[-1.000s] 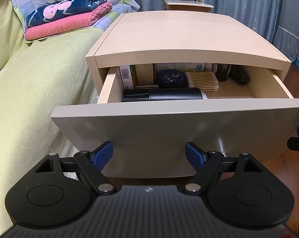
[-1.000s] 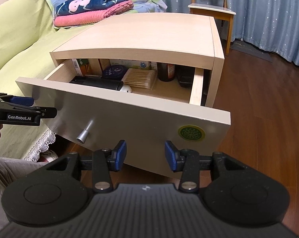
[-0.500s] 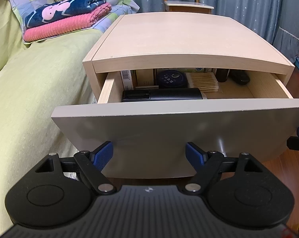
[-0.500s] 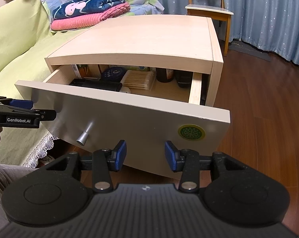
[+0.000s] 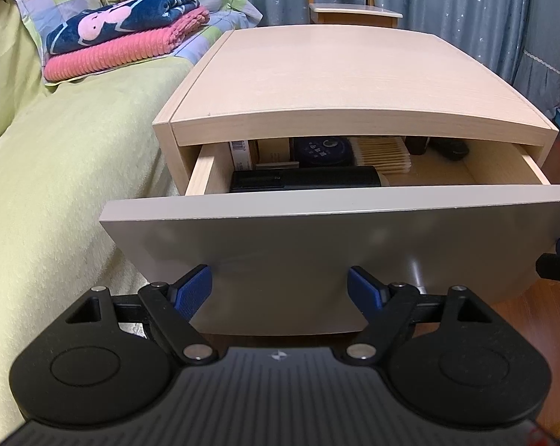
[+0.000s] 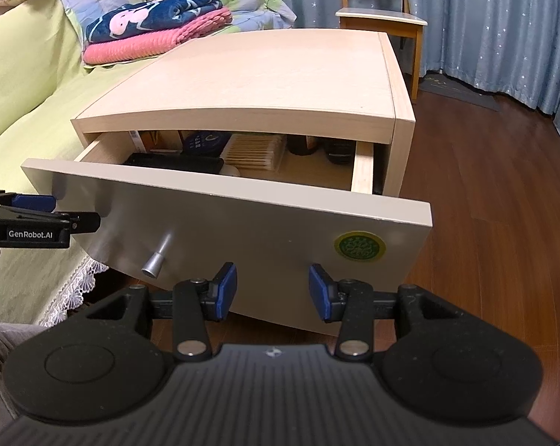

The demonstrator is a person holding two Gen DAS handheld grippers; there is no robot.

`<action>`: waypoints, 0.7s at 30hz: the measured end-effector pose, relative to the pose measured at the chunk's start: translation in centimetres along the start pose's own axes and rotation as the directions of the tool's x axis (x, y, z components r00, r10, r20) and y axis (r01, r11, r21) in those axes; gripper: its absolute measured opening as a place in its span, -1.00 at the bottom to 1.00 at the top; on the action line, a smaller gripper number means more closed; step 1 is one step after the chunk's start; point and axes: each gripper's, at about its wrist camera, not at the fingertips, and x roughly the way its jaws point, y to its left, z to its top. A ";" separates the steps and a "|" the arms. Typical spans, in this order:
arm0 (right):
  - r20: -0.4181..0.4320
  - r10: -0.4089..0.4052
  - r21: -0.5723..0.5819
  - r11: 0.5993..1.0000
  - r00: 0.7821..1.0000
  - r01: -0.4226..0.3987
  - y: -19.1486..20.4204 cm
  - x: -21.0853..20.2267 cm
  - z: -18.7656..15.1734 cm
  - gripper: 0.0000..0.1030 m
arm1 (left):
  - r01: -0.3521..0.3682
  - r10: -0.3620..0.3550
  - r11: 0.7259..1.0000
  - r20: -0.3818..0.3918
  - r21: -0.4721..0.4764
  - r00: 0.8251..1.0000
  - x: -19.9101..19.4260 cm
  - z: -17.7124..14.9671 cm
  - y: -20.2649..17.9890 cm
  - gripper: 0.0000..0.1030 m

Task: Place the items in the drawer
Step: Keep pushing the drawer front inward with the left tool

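Setting: home bedroom. Evidence — wooden nightstand (image 6: 265, 85) as landmark; bed with green cover (image 6: 23, 111) touching its left side, folded blankets (image 6: 157, 29) on the bed behind it; chair (image 6: 380, 11) and blue curtains (image 6: 484, 18) beyond — wood floor (image 6: 495, 193) to its right.

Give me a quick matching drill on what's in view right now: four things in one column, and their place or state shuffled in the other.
Things:
1. cotton swabs
2. long black case
3. round green sticker
4. folded blankets

Places or states:
A. on the drawer front, near its right end
B. on the bed, stacked
C. inside the drawer, lying along the front panel
D. inside the drawer, mid-way back, in a clear box

Pairs: 1-D, 2-C, 3-A, 4-B

Both the left tool and the right tool are open and empty.
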 end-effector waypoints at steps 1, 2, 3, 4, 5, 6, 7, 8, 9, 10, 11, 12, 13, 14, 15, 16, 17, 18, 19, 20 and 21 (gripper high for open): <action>0.000 0.001 0.003 1.000 1.000 -0.001 0.0 0.0 0.0 -0.25 | -0.002 0.002 1.000 0.000 0.002 1.000 0.0 0.1 0.0 0.57; 0.001 0.001 0.006 1.000 1.000 -0.001 0.0 0.1 0.0 -0.25 | -0.003 0.003 1.000 0.000 0.003 1.000 0.1 0.1 -0.1 0.57; 0.001 0.002 0.009 1.000 1.000 -0.002 -0.1 0.1 0.1 -0.25 | -0.004 0.004 1.000 0.000 0.005 1.000 0.1 0.1 -0.1 0.57; 0.002 0.002 0.011 1.000 1.000 -0.002 -0.1 0.1 0.1 -0.25 | -0.006 0.006 1.000 0.000 0.007 1.000 0.1 0.2 -0.1 0.57; 0.003 0.003 0.013 1.000 1.000 -0.003 -0.1 0.2 0.1 -0.25 | -0.007 0.007 1.000 0.000 0.008 1.000 0.2 0.3 -0.1 0.57; 0.004 0.003 0.015 1.000 1.000 -0.003 -0.1 0.2 0.1 -0.24 | -0.009 0.009 1.000 -0.001 0.009 1.000 0.2 0.3 -0.1 0.57; 0.006 0.004 0.017 1.000 1.000 -0.004 -0.1 0.2 0.1 -0.24 | -0.009 0.009 1.000 -0.001 0.009 1.000 0.2 0.4 -0.1 0.57; 0.007 0.004 0.018 1.000 1.000 -0.004 -0.1 0.2 0.1 -0.24 | -0.009 0.009 1.000 -0.001 0.010 1.000 0.3 0.4 -0.1 0.57; 0.008 0.003 0.019 1.000 1.000 -0.003 0.0 0.2 0.1 -0.24 | -0.009 0.009 1.000 -0.001 0.011 1.000 0.3 0.5 -0.2 0.57; 0.008 0.003 0.020 1.000 1.000 -0.003 0.0 0.2 0.1 -0.24 | -0.009 0.009 1.000 0.000 0.012 1.000 0.3 0.5 -0.2 0.57; 0.009 0.003 0.020 1.000 1.000 -0.003 0.0 0.3 0.1 -0.24 | -0.009 0.009 1.000 0.000 0.013 1.000 0.3 0.5 -0.2 0.57; 0.009 0.002 0.021 1.000 1.000 -0.003 0.0 0.3 0.1 -0.24 | -0.009 0.009 1.000 -0.001 0.014 1.000 0.4 0.6 -0.2 0.57; 0.009 0.002 0.022 1.000 1.000 -0.002 0.0 0.3 0.1 -0.24 | -0.009 0.009 1.000 -0.001 0.015 1.000 0.4 0.6 -0.2 0.57; 0.010 0.002 0.023 1.000 1.000 -0.002 0.0 0.3 0.1 -0.24 | -0.008 0.008 1.000 -0.001 0.015 1.000 0.5 0.7 -0.2 0.57; 0.010 0.001 0.023 1.000 1.000 -0.002 0.1 0.3 0.1 -0.24 | -0.007 0.007 1.000 -0.002 0.015 1.000 0.5 0.7 -0.2 0.57; 0.011 0.001 0.023 1.000 1.000 -0.001 0.1 0.3 0.1 -0.24 | -0.006 0.006 1.000 -0.002 0.014 1.000 0.6 0.8 -0.1 0.57; 0.011 0.000 0.022 1.000 1.000 0.000 0.1 0.3 0.1 -0.24 | -0.006 0.006 1.000 -0.003 0.014 1.000 0.7 0.9 -0.1 0.57; 0.012 -0.001 0.022 1.000 1.000 0.000 0.1 0.3 0.1 -0.24 | -0.006 0.006 1.000 -0.003 0.014 1.000 0.7 1.0 -0.1 0.57; 0.012 -0.001 0.021 1.000 1.000 0.001 0.2 0.3 0.1 -0.24 | -0.005 0.005 1.000 -0.003 0.014 1.000 0.7 1.0 -0.1 0.57; 0.013 -0.002 0.020 1.000 1.000 0.002 0.2 0.3 0.1 -0.24 | -0.005 0.005 1.000 -0.003 0.014 1.000 0.8 1.0 -0.1 0.57; 0.013 -0.003 0.020 1.000 1.000 0.002 0.2 0.3 0.1 -0.24 | -0.005 0.005 1.000 -0.002 0.014 1.000 0.8 1.0 -0.1 0.57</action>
